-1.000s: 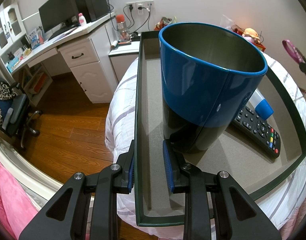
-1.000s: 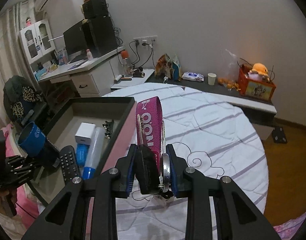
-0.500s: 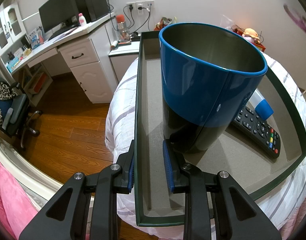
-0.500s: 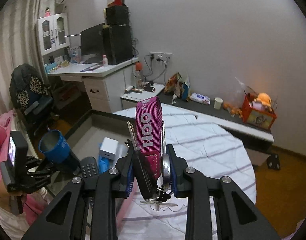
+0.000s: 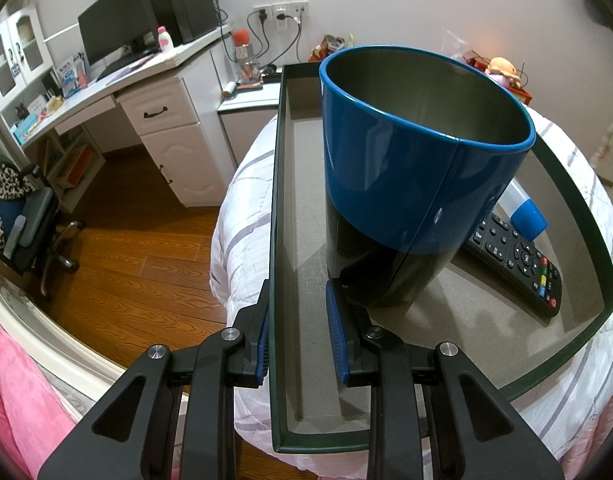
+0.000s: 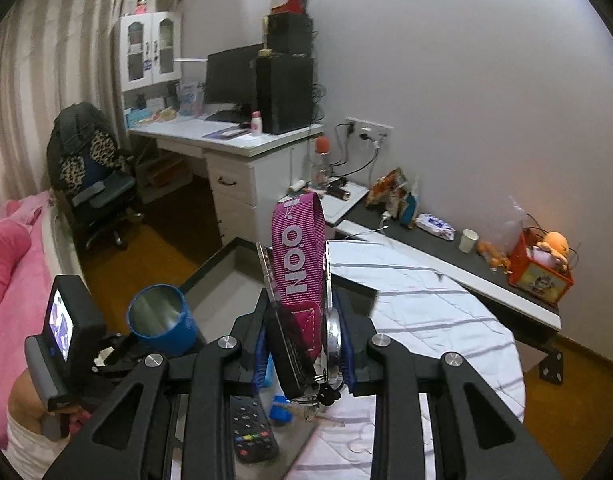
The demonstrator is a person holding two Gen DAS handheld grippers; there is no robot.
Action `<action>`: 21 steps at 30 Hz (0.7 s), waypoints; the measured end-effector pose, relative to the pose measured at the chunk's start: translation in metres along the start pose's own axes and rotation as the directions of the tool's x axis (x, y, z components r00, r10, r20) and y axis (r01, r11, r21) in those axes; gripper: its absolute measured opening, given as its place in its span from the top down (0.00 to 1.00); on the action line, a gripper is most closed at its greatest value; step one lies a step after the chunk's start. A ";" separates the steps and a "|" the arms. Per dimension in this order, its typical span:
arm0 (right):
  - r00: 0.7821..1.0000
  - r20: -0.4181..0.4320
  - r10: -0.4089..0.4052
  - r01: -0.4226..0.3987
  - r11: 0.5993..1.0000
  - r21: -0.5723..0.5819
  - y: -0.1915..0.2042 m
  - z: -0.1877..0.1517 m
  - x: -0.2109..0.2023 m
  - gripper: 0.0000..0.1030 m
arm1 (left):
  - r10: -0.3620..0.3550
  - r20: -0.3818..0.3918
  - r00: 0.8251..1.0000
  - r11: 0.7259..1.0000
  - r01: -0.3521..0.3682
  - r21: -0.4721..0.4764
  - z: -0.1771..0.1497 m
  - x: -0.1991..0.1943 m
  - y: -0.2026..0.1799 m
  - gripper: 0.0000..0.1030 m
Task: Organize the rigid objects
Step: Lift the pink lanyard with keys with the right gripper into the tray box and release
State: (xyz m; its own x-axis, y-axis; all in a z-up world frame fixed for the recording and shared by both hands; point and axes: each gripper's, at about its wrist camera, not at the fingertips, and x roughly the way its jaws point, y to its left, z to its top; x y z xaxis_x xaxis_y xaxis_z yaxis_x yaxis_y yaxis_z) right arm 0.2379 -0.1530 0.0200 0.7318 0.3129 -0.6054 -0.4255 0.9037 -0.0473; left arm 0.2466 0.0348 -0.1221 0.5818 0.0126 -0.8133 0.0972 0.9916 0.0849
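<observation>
Right claw (image 6: pixel 302 344) clamps the pink keychain strap (image 6: pixel 300 256) upright.

Just ahead of my left jaws I've got the cup (image 5: pixel 418 184): glossy blue outside, dull brushed metal within. It's in a tray (image 5: pixel 302 280) with a matt, grey, board-like floor. Between my right jaws, a woven pink cloth strap (image 6: pixel 300 258) and shiny metal keys (image 6: pixel 333 338).

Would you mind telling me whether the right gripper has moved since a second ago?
Yes. The right gripper, shut on the pink key strap, has risen: the desk and bed now sit lower and farther off.
</observation>
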 end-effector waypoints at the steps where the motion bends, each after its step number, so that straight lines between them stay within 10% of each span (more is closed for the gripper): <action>1: 1.000 -0.005 0.003 -0.003 1.000 -0.007 0.004 0.001 0.003 0.72 | 0.000 0.000 1.000 1.000 0.000 0.000 0.000 0.000 0.000 0.77; 21: 0.987 -0.126 0.097 -0.107 0.992 -0.072 0.040 -0.012 0.052 0.72 | -0.003 0.001 1.000 1.000 0.003 -0.001 0.002 0.000 0.001 0.77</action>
State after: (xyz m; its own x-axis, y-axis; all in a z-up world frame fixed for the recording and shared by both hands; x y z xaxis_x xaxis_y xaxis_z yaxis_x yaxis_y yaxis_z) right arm 0.2528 -0.1040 -0.0233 0.6142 0.3601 -0.7022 -0.5383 0.8419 -0.0391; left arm 0.2483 0.0353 -0.1212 0.5822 0.0092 -0.8130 0.0985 0.9918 0.0817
